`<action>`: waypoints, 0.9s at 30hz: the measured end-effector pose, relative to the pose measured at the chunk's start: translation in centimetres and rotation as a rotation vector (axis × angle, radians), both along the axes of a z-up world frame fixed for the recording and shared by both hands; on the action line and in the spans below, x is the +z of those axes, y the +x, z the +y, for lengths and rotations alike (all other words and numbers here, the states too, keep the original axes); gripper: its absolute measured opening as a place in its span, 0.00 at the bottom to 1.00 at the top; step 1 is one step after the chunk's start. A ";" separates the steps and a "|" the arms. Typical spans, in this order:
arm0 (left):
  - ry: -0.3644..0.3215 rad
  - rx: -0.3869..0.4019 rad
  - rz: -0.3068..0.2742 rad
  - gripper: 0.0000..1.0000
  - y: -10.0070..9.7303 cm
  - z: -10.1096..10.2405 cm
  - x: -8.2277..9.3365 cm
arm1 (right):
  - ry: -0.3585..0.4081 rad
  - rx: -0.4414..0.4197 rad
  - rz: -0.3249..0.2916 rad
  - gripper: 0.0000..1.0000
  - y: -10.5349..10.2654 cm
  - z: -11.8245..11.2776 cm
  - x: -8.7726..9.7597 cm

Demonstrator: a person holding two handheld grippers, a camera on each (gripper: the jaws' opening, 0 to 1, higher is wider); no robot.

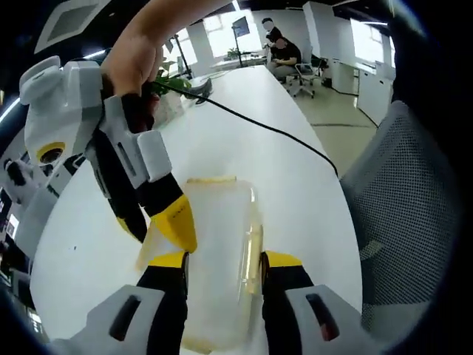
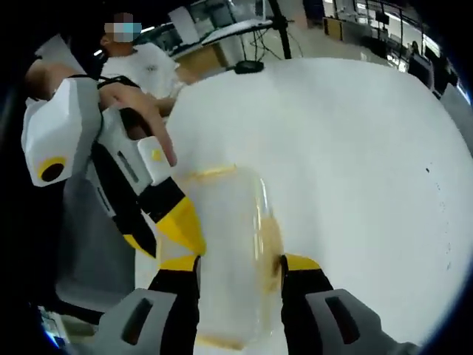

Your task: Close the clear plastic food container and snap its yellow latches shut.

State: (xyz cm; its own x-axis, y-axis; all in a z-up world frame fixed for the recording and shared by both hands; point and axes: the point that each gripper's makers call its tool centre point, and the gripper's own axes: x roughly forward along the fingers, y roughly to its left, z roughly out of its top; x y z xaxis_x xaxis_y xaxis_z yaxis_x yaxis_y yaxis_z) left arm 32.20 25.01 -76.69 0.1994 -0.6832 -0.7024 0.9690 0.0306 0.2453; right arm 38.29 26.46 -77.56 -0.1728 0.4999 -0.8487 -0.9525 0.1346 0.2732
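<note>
The white desk [image 1: 295, 185] carries the clear plastic food container [image 1: 218, 251], which lies lengthwise between the two hand-held grippers. A black cable [image 1: 273, 129] trails across the desk beyond it, and a mesh chair [image 1: 410, 207] stands at the desk's edge.

The left hand-held gripper [image 1: 222, 260] straddles the near end of the container, jaws spread moderately on either side of it; whether they press its walls I cannot tell. From the opposite end, the right hand-held gripper [image 2: 240, 266] does the same. Its yellow tips also show in the left gripper view, down at the container's side, seemingly near together.

The yellow latch [image 1: 211, 180] at the far end is faint and blurred.

Risk: the container is light and smooth on a slick desk, so uneven pressing could skid or tip it, or leave a latch half-snapped.
</note>
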 end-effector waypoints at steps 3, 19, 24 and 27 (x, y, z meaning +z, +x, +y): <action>0.010 0.013 -0.001 0.37 0.0 -0.1 0.0 | -0.012 -0.007 0.015 0.42 0.0 -0.1 -0.1; -0.017 -0.026 -0.025 0.35 -0.4 0.1 -0.2 | -0.047 0.007 0.071 0.37 -1.0 0.1 0.0; 0.012 -0.005 -0.037 0.36 -0.3 -0.3 -0.3 | -0.057 0.006 0.072 0.39 -0.8 0.0 -0.3; 0.007 -0.003 -0.034 0.36 -0.2 -0.2 -0.3 | -0.072 0.015 0.074 0.39 -0.8 -0.1 -0.3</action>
